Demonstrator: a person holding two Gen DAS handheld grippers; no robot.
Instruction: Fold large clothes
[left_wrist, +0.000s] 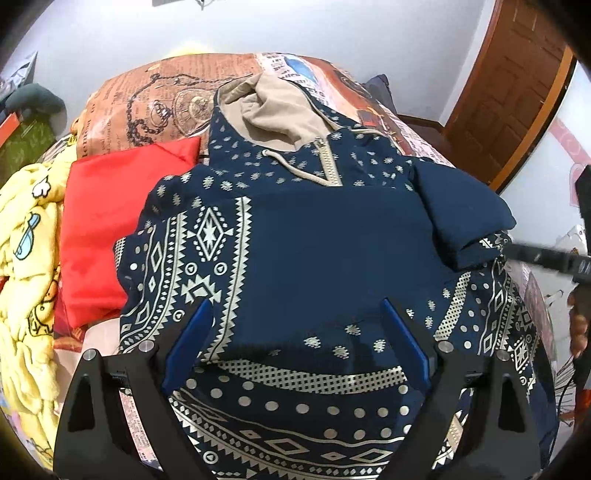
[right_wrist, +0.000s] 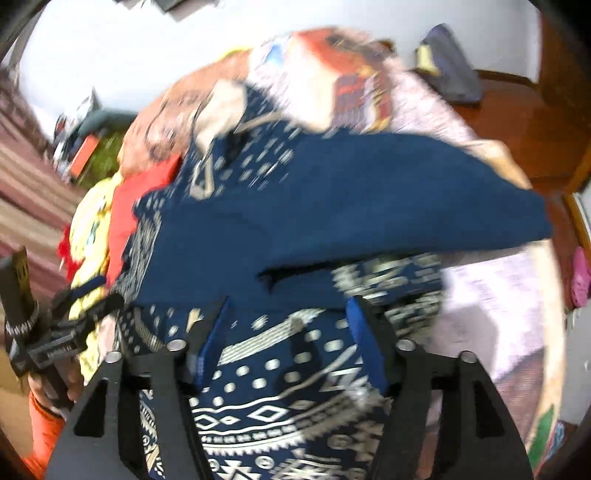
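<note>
A navy hoodie with cream geometric print lies face up on the bed, its beige-lined hood at the far end. One plain navy sleeve is folded inward across the chest. My left gripper hovers open over the lower front, with nothing between its blue pads. In the blurred right wrist view my right gripper stands open just above the patterned hem, below the folded sleeve. Fabric lies under its fingers, not pinched.
A red cloth and a yellow cartoon blanket lie left of the hoodie. The printed bedspread covers the bed. A wooden door stands at the right. A hand in an orange sleeve holds the left gripper's handle.
</note>
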